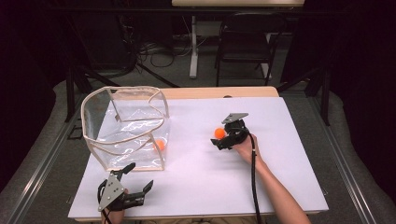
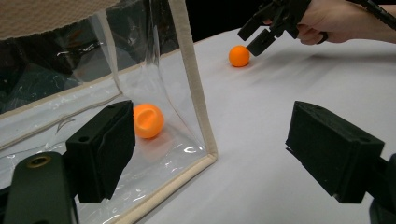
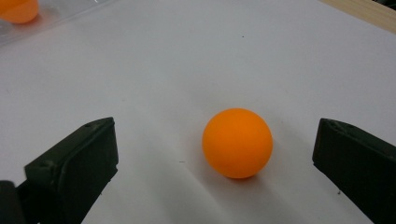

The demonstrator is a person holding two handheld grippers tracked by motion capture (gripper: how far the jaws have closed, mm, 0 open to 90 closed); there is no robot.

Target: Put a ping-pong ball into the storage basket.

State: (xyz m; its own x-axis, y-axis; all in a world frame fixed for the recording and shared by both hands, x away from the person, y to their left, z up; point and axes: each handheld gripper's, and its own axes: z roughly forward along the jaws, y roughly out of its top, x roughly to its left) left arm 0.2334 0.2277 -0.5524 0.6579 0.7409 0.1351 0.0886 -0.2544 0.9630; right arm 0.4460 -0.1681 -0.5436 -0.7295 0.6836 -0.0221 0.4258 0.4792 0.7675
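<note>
Right tongs (image 3: 215,158) wide open, jaws either side of the loose orange ball (image 3: 237,143), not touching it. Left tongs (image 1: 135,183) open, empty, at the clear bag's (image 1: 126,126) near corner. Loose ball sits on the table (image 1: 196,182), right of bag; second ball (image 2: 148,120) inside bag.

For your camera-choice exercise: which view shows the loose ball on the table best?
The right gripper view: the ball sits large and sharp between open jaws. The high view shows it small beside the right gripper; the left gripper view shows it far off.
</note>
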